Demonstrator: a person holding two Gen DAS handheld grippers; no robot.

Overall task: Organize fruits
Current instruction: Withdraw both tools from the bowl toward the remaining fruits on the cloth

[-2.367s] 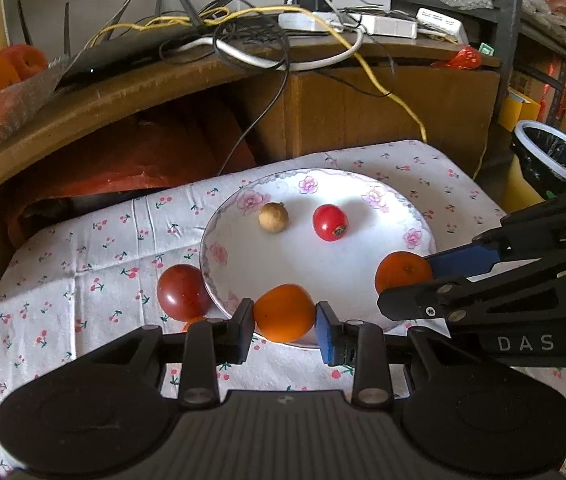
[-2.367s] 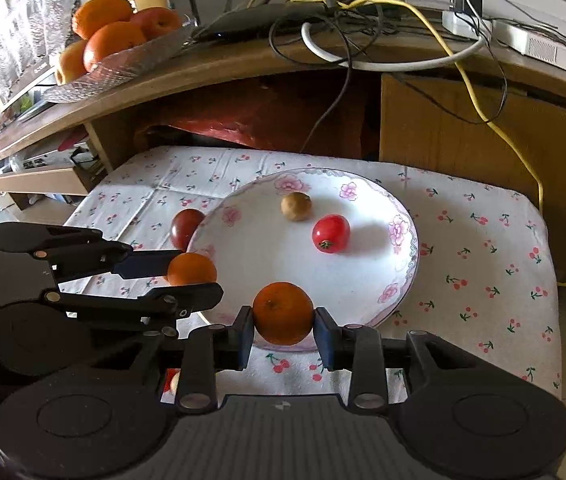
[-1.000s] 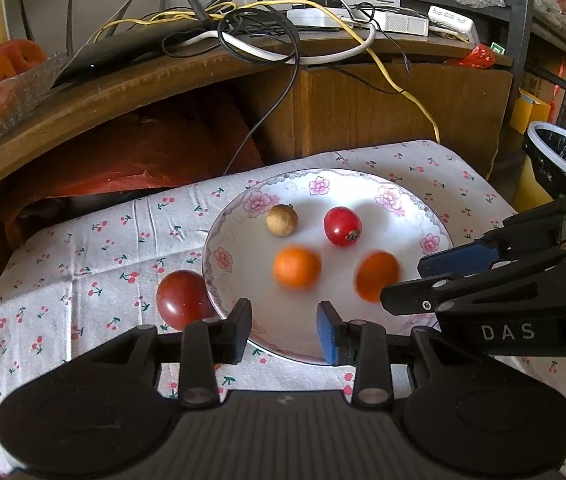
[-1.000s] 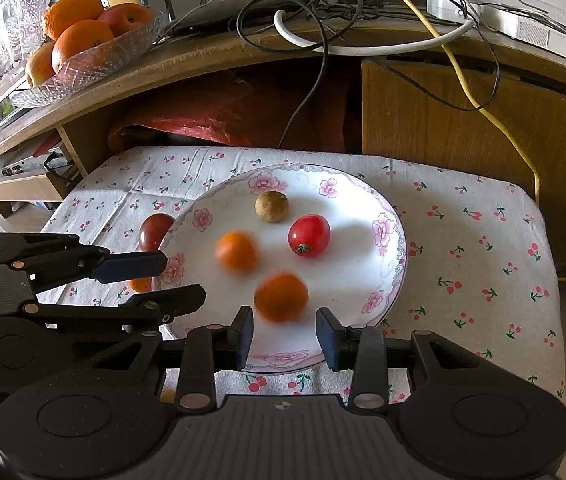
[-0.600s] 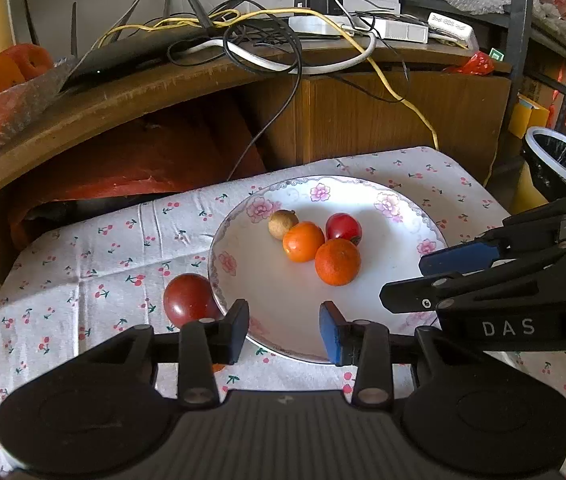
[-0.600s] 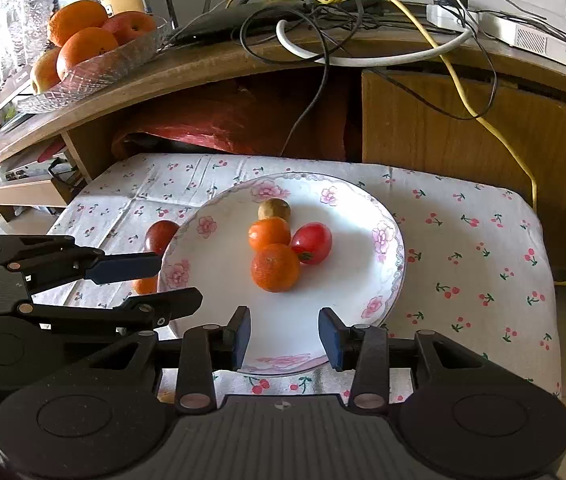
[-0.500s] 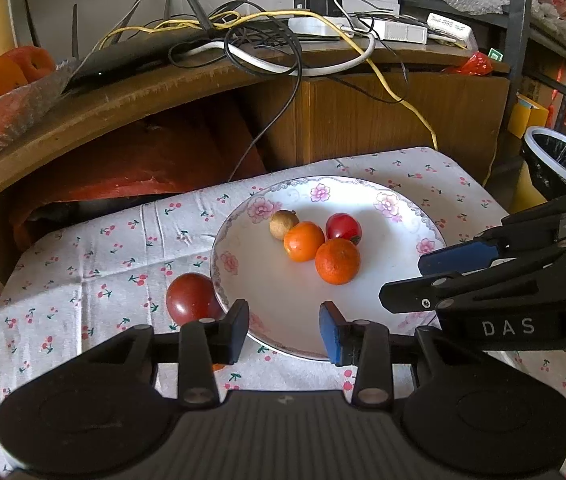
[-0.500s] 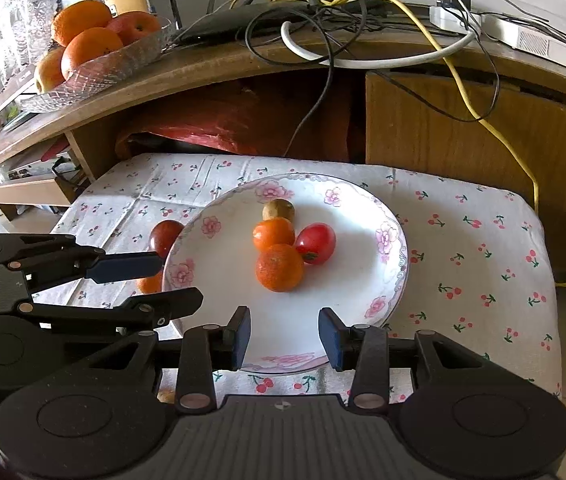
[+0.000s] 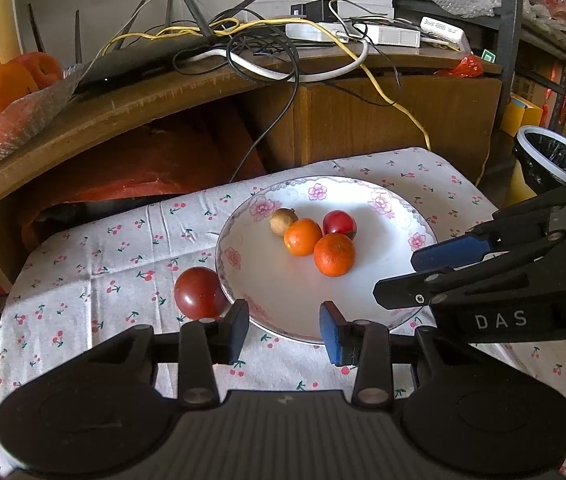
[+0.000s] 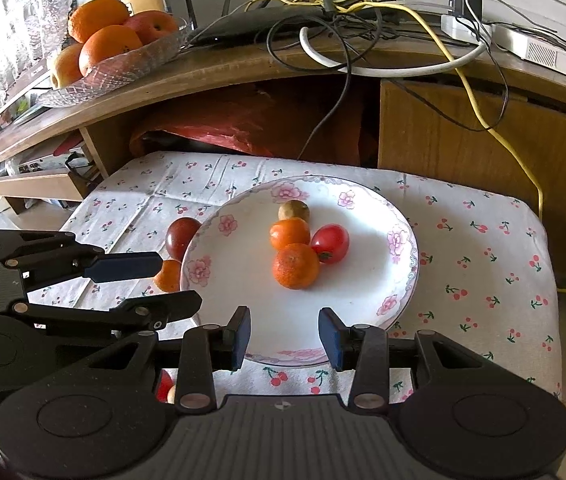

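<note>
A flowered white plate point(image 9: 291, 292) point(image 10: 359, 284) sits on the cherry-print cloth. In its middle, touching one another, lie a small brown fruit point(image 9: 283, 221) point(image 10: 293, 211), a smooth orange point(image 9: 303, 237) point(image 10: 289, 233), a red tomato point(image 9: 339, 224) point(image 10: 331, 243) and a mandarin point(image 9: 334, 254) point(image 10: 295, 265). A dark red tomato point(image 9: 199, 292) point(image 10: 181, 238) rests on the cloth against the plate's left rim, with a small orange fruit point(image 10: 167, 276) just nearer. My left gripper point(image 9: 285, 326) point(image 10: 179, 283) is open over the near-left rim. My right gripper point(image 10: 285, 332) point(image 9: 399, 276) is open over the near rim. Both hold nothing.
A wooden shelf overhangs the far side, carrying a glass bowl of oranges and an apple point(image 10: 115, 52) and a tangle of cables point(image 10: 343, 28). A black-lined bin point(image 9: 551, 160) stands at the far right. A small red thing point(image 10: 165, 386) lies half hidden beneath the right gripper.
Both grippers let go of their oranges, which rolled to the plate's middle and stopped against the tomato and brown fruit. Both grippers drew back slightly.
</note>
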